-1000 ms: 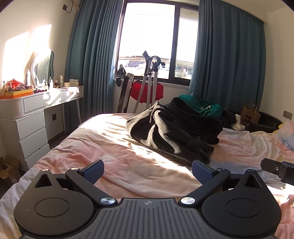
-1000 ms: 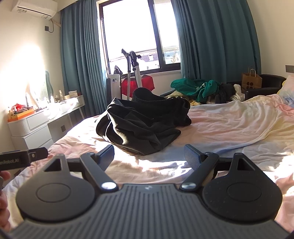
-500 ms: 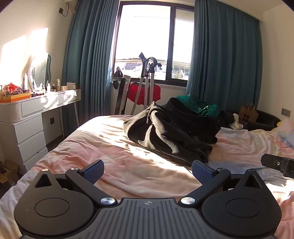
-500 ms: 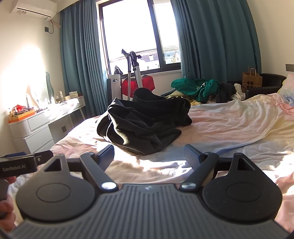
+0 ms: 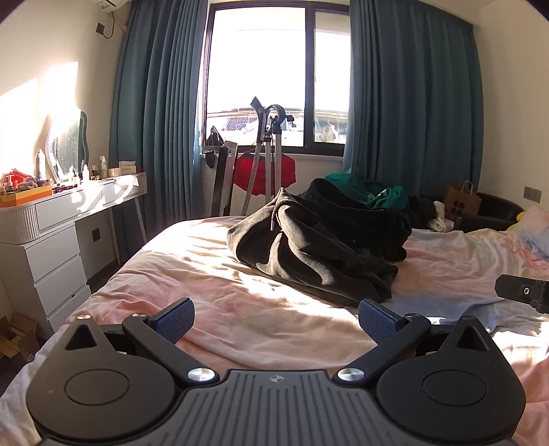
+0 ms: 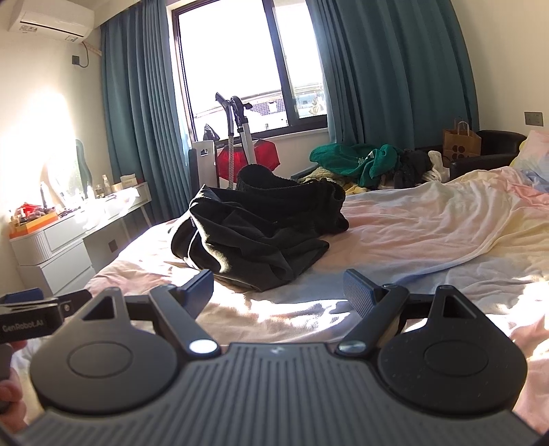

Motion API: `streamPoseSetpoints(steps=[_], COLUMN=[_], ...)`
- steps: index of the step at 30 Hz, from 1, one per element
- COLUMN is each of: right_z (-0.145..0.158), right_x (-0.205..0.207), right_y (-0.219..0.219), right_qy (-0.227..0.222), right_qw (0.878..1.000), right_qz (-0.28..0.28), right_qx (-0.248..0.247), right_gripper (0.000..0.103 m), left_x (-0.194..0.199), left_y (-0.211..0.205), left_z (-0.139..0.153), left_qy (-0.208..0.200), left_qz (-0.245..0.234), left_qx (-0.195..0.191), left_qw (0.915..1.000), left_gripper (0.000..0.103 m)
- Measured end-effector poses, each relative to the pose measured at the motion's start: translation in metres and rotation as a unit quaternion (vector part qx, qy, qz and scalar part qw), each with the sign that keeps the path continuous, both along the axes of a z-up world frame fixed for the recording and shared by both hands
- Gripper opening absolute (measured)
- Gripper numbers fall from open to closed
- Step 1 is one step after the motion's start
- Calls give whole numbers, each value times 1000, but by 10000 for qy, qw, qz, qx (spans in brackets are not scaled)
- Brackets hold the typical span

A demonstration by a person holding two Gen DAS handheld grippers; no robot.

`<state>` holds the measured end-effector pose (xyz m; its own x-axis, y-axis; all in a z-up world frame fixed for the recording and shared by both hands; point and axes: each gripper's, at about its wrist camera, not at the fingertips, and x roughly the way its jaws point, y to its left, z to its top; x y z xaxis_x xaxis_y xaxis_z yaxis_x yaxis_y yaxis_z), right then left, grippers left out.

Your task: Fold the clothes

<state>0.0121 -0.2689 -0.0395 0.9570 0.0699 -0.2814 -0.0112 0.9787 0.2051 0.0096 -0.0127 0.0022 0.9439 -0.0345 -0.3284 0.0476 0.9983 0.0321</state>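
**Sunlit bedroom, black garment heaped on the bed, both grippers spread and empty**

A bedroom with teal curtains [image 5: 154, 113] either side of a bright window [image 5: 274, 79]; sunlight falls in patches across the rumpled pink and white bed [image 5: 212, 288]. The left gripper [image 5: 276, 317] hangs low over the near part of the sheet, its blue-padded fingers [image 5: 175, 317] spread wide with nothing between them and nothing touching them. The right gripper [image 6: 278, 291] is likewise released — fingers far apart, bare sheet showing in the gap.

The black garment [image 5: 319, 247] lies in a crumpled pile in the middle of the bed, ahead of both grippers and apart from them; a drawstring dangles down its front fold. Seen from the right wrist, the same pile [image 6: 260, 233] sits just past the left finger, slightly left of centre.

Beyond the bed, a heap of green clothes [image 6: 357, 159] lies beside a dark armchair [image 6: 487, 151] with a brown paper bag [image 6: 461, 142]. A white dresser [image 5: 51, 247] stands along the left wall with bottles and a mirror on top. A garment steamer [image 5: 267, 154] stands under the window, a red item behind it. An air conditioner [image 6: 51, 20] hangs high on the left wall.
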Motion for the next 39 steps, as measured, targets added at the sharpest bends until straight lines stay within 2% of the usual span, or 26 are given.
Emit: streamPoseSetpoints(steps=[6, 10, 14, 16, 18, 21, 24, 28, 30, 33, 34, 35, 36, 39], right_z=[-4, -12, -20, -17, -10, 1, 10, 14, 11, -6, -11, -18, -25, -36], right_x=[5, 10, 31, 63, 103, 169, 246, 345, 387, 419, 429, 430, 431, 431], right_y=[-16, -29, -39, -42, -48, -58, -75, -94, -100, -122, -130, -136, -143, -145], right_qy=[54, 224, 567, 774, 896, 1001, 1088, 1322, 1440, 1570, 1611, 1653, 1694, 1697], right_qw=[9997, 9984, 9950, 9926, 9905, 9873, 9815, 9719, 9716, 9612, 9570, 9513, 9449, 9458], right_qz=[-92, -161, -268, -198, -232, -500, -743, -1075, -1176, -1642, -1800, -1861, -1909, -1788], right_qx=[222, 487, 783, 910, 1013, 1132, 1392, 1622, 1467, 1566, 1604, 1816, 2050, 2112], right_gripper=[84, 84, 85, 85, 83, 84, 84, 84, 83, 83, 80, 74, 75, 75], left_x=[26, 34, 42, 46, 48, 56, 74, 105, 118, 137, 142, 148, 154, 168], left_y=[-8, -10, 2, 6, 11, 25, 39, 44, 45, 51, 53, 55, 58, 66], left_z=[29, 9, -15, -17, -16, -20, -34, -59, -69, -87, -92, -97, -102, -113], left_qy=[-242, -207, 177, 188, 8, -60, 106, 223, 272, 454, 512, 563, 621, 850], left_qz=[7, 48, 185, 277, 417, 486, 458, 536, 538, 546, 559, 585, 616, 736], left_qx=[223, 150, -212, -68, 146, -16, -358, -309, -320, -476, -528, -579, -636, -830], left_qw=[9995, 9997, 9994, 9994, 9990, 9988, 9983, 9978, 9977, 9963, 9957, 9950, 9941, 9902], left_gripper=[103, 103, 103, 103, 103, 103, 103, 103, 103, 103, 103, 103, 103, 103])
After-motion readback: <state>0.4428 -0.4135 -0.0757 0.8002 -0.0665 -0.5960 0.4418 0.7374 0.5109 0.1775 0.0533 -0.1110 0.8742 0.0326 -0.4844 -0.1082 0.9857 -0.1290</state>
